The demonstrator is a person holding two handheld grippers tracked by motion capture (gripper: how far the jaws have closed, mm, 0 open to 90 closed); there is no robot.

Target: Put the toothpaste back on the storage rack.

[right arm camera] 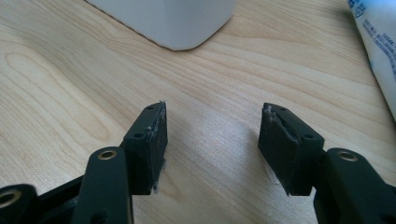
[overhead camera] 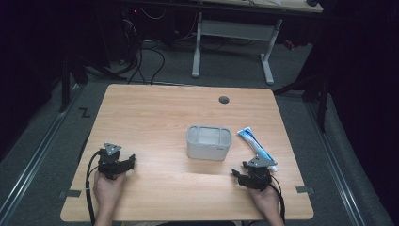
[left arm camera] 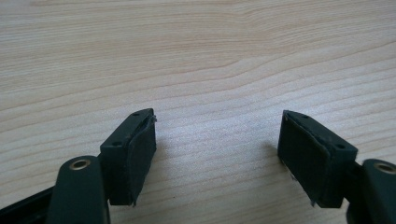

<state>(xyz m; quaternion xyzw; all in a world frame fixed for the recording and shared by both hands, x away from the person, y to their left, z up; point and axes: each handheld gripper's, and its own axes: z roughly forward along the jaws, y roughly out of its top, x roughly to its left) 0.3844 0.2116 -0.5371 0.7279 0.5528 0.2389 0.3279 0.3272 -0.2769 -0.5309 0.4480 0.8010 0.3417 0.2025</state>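
A grey-white rectangular box (overhead camera: 209,141) stands near the middle of the wooden table (overhead camera: 155,117); its corner (right arm camera: 173,21) rises ahead of the right jaws. A white and blue tube (overhead camera: 257,148) lies to the box's right, its side (right arm camera: 380,51) at the right edge of the right gripper view. My left gripper (overhead camera: 123,165) rests at the table's front left, open over bare wood (left arm camera: 218,140). My right gripper (overhead camera: 239,175) sits at the front right, just below the tube's near end, open with nothing between its jaws (right arm camera: 212,135).
A round cable hole (overhead camera: 224,100) is at the table's far side. Beyond the table stand a white desk frame (overhead camera: 233,42) and loose cables (overhead camera: 141,61) on the grey floor. Metal rails run along both sides.
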